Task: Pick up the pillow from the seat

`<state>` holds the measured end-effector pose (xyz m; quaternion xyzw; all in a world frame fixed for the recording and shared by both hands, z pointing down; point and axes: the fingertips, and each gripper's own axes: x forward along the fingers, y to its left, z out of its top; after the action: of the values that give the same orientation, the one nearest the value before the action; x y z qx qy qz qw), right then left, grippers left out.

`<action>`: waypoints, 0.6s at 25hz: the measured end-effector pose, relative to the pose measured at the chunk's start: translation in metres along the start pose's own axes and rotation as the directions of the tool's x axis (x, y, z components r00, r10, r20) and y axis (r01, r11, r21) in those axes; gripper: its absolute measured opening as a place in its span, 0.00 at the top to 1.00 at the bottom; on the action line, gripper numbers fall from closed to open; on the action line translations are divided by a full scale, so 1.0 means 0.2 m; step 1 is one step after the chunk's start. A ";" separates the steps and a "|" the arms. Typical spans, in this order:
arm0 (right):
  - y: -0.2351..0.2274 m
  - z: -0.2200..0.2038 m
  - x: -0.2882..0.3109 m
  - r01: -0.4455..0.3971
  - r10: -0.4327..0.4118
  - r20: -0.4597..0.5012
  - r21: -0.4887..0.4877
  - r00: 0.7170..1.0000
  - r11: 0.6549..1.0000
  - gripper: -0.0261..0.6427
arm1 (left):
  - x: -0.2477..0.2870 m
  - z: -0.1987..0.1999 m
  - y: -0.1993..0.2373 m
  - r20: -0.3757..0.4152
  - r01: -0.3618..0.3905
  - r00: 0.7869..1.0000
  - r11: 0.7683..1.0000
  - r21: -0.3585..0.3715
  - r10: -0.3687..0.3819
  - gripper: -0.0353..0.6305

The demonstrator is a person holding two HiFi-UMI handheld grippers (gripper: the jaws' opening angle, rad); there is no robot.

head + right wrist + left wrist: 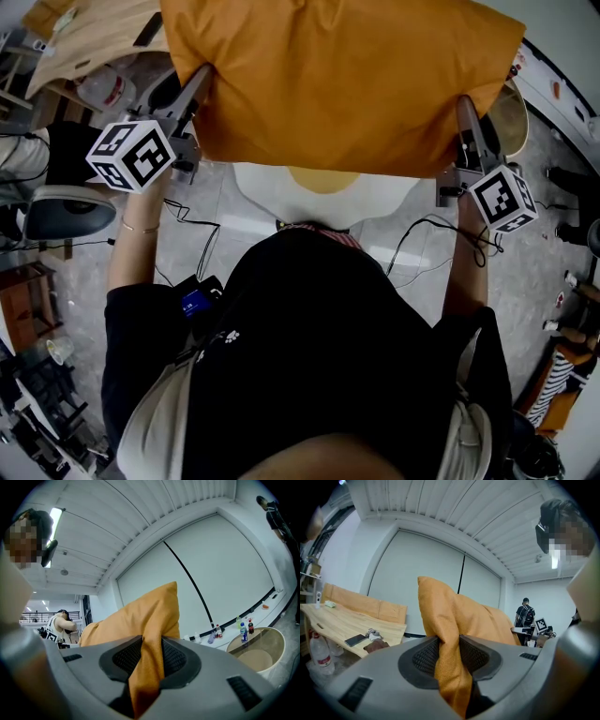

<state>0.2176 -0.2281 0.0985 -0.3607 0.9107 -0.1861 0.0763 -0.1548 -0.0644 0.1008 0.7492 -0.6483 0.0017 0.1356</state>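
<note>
A big orange pillow (347,80) hangs in the air, lifted off the white seat (272,192) that shows below its lower edge. My left gripper (204,77) is shut on the pillow's left corner, and my right gripper (462,105) is shut on its right corner. In the left gripper view the orange fabric (450,667) is pinched between the two dark ribbed pads (424,657). The right gripper view shows the same: a fold of the pillow (147,667) squeezed between the pads (125,659). Each gripper carries a marker cube (131,155).
A wooden table (89,33) with a phone stands at the upper left; a water bottle (103,89) is beside it. A round beige tub (511,117) sits to the right. Cables (192,225) run over the grey floor. An office chair base (66,211) is at left.
</note>
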 end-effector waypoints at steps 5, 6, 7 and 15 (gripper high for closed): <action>0.00 0.00 0.00 0.003 -0.003 -0.001 -0.005 1.000 1.000 0.77 | 0.00 0.00 0.00 -0.002 0.006 1.000 1.000 -0.002 -0.006 0.76; 0.00 0.00 -0.01 0.003 -0.003 0.000 -0.004 1.000 1.000 0.77 | 0.00 0.00 0.00 -0.002 0.008 1.000 1.000 -0.001 -0.008 0.76; 0.00 0.01 -0.01 0.004 -0.004 0.002 -0.003 1.000 1.000 0.77 | 0.00 0.00 0.00 -0.001 0.010 1.000 1.000 0.000 -0.010 0.76; 0.00 0.04 -0.03 0.015 -0.015 0.007 -0.009 1.000 1.000 0.77 | 0.00 0.04 -0.04 0.010 0.026 1.000 1.000 0.005 -0.026 0.76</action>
<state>0.2244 -0.2254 0.0910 -0.3685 0.9086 -0.1813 0.0767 -0.1484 -0.0658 0.0920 0.7579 -0.6392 -0.0024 0.1307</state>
